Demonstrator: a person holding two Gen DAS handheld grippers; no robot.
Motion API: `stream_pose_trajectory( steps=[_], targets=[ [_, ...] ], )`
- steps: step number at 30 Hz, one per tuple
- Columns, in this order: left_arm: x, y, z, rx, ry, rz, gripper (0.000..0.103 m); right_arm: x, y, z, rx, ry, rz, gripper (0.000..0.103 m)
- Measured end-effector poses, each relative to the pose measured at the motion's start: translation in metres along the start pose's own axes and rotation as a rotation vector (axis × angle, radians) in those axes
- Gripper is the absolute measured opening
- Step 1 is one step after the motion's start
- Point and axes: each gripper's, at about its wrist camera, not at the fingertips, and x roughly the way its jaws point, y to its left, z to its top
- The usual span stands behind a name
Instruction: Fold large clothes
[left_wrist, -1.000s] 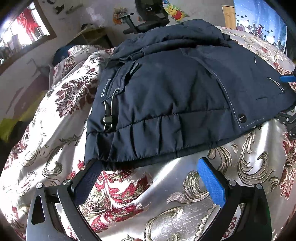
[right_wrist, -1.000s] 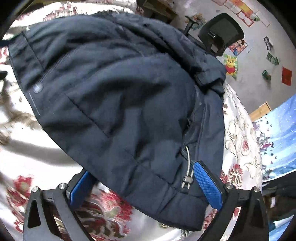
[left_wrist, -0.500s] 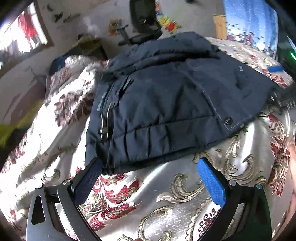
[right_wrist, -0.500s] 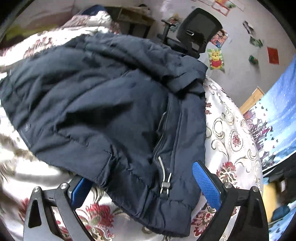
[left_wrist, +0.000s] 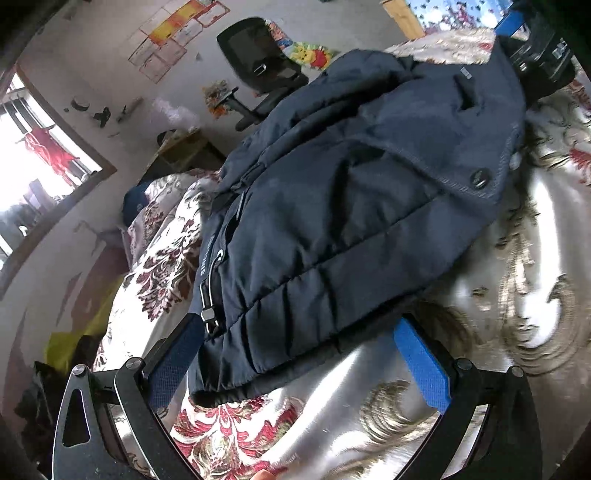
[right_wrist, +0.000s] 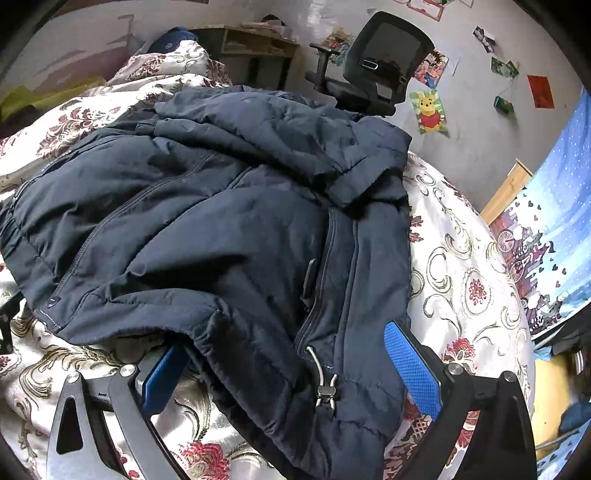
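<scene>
I have the navy padded jacket (left_wrist: 347, 229) lying bunched on the floral bedspread (left_wrist: 517, 332), its hem toward me and its folded bulk running away to the far side, where a black office chair (right_wrist: 384, 62) stands against the wall. My left gripper (left_wrist: 299, 354) sits low at the near left corner of the hem, tilted so the scene leans to one side; its claws stand wide apart, the left pad partly tucked beside the hem near the drawcord toggle (left_wrist: 208, 315), the right blue pad clear over bare bedspread, and nothing is clamped between them. My right gripper (right_wrist: 284, 365) comes in low and level at the near right corner, claws also spread wide, straddling the hem: the left pad is partly slipped under the gathered edge, the right pad lies just beside the jacket's side seam, and the cord toggle (right_wrist: 325, 391) hangs between them. I cannot tell whether either pad presses the fabric. In the left view, part of the right tool (left_wrist: 543, 55) shows at the far right of the jacket.
</scene>
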Motion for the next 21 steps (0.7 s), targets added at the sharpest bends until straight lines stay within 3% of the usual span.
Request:
stream_pose_trajectory(
  steps=[11, 21],
  targets=[
    [0.001, 0.027, 0.003, -0.143, 0.000, 0.022, 0.101, 0.003, -0.002, 0.002, 0.014, 0.006, -0.009, 0.101],
    [-0.002, 0.025, 0.006, -0.155, -0.004, 0.019, 0.100, 0.004, -0.001, 0.000, 0.002, 0.012, -0.001, 0.099]
  ],
)
